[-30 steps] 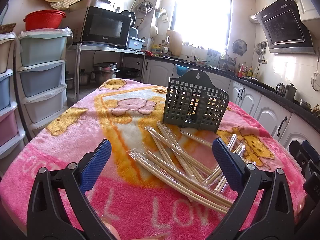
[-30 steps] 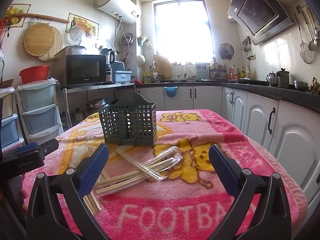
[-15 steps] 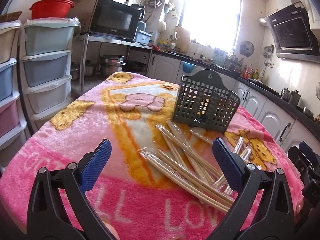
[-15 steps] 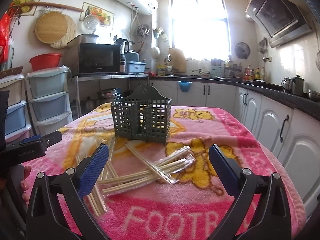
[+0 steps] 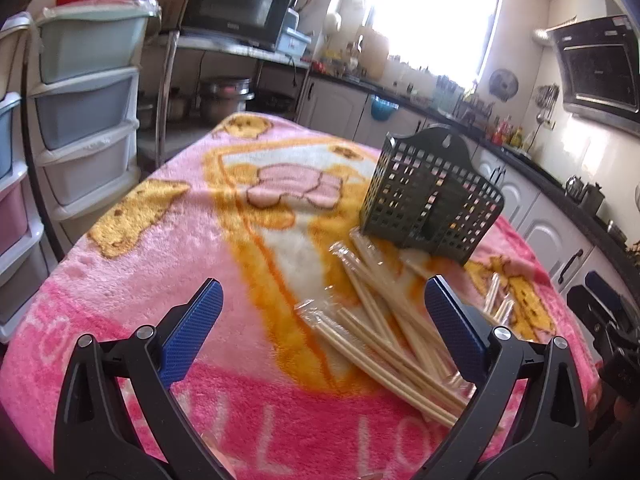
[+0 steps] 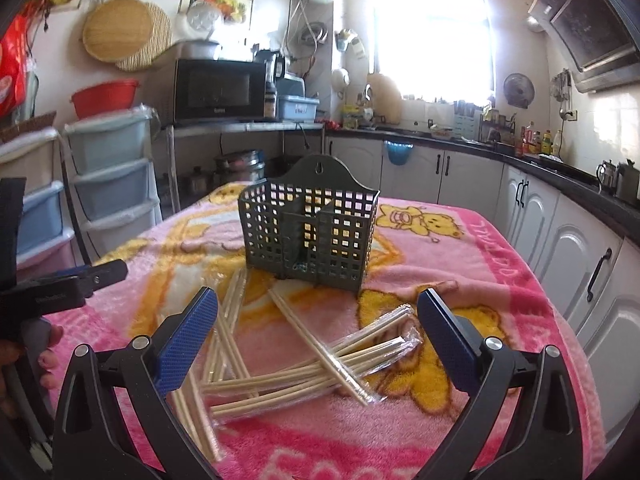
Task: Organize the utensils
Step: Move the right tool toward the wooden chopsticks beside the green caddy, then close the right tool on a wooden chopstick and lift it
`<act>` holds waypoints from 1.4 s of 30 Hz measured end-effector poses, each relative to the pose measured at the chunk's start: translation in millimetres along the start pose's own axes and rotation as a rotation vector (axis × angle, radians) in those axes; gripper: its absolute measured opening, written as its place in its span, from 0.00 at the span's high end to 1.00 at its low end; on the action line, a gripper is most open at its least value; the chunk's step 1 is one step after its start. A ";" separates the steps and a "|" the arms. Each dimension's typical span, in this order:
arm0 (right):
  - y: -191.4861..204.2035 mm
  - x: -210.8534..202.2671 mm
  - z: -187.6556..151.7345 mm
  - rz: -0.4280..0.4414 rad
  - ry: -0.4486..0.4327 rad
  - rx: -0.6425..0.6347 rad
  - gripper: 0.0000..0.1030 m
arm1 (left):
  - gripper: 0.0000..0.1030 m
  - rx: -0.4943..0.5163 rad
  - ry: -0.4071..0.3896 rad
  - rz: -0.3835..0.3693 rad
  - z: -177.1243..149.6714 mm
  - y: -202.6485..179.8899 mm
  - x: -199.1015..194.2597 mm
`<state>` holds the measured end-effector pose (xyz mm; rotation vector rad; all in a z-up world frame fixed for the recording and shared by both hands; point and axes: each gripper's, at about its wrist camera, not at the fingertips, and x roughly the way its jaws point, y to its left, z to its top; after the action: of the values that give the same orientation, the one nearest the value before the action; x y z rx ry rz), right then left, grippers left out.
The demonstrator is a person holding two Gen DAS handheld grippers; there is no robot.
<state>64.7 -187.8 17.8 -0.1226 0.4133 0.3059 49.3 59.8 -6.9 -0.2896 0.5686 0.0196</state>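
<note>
Several pairs of wrapped wooden chopsticks (image 5: pixel 392 332) lie in a loose pile on the pink blanket; the pile also shows in the right wrist view (image 6: pixel 304 364). A dark green mesh utensil basket (image 5: pixel 430 196) stands upright just behind the pile, and it shows in the right wrist view (image 6: pixel 310 236) too. My left gripper (image 5: pixel 320 328) is open and empty, hovering over the pile's left end. My right gripper (image 6: pixel 316 332) is open and empty, above the middle of the pile.
The pink cartoon blanket (image 5: pixel 168 248) covers the table. Stacked plastic drawers (image 5: pixel 80 92) stand off the table's left side. White cabinets (image 6: pixel 560 248) run along the right. The left gripper's body (image 6: pixel 60 284) shows at the left of the right wrist view.
Both grippers have moved forward and lower toward the chopstick pile, and the left view has tilted down. Both stayed open. The chopsticks and basket have not moved.
</note>
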 end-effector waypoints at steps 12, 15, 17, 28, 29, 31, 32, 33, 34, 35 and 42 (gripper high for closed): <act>2.8 53.5 20.5 0.050 0.130 -0.072 0.06 | 0.13 0.036 0.169 0.037 -2.1 7.6 42.0; 6.5 69.3 23.8 0.065 0.167 -0.109 0.06 | 0.23 0.019 0.218 0.007 -4.5 13.1 52.2; 10.0 80.4 25.8 0.085 0.196 -0.128 0.09 | 0.33 0.009 0.241 0.003 -6.1 15.5 57.4; 34.3 150.6 23.0 0.161 0.386 -0.241 0.31 | 0.61 -0.047 0.314 -0.077 -8.6 16.4 74.8; 36.5 156.4 22.6 0.162 0.402 -0.243 0.33 | 0.63 -0.046 0.317 -0.080 -8.8 16.9 76.2; 40.7 167.9 21.0 0.177 0.439 -0.255 0.34 | 0.65 -0.046 0.321 -0.077 -8.8 17.9 78.2; 43.4 174.0 20.0 0.177 0.457 -0.270 0.38 | 0.68 -0.051 0.323 -0.077 -8.5 19.1 78.7; 46.0 178.8 19.2 0.175 0.470 -0.284 0.41 | 0.70 -0.051 0.324 -0.075 -8.6 19.4 78.9; 48.2 183.3 18.5 0.176 0.484 -0.294 0.44 | 0.74 -0.046 0.325 -0.071 -8.3 19.6 79.3; 50.5 189.7 18.0 0.173 0.502 -0.300 0.48 | 0.78 -0.043 0.325 -0.069 -8.6 20.4 78.9; 59.4 213.2 15.0 0.187 0.570 -0.309 0.58 | 0.89 -0.064 0.327 -0.091 -9.3 32.0 79.7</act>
<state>237.2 -72.0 -59.8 -0.4812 0.9444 0.5199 108.5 83.0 -65.4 -0.3841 0.8798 -0.0989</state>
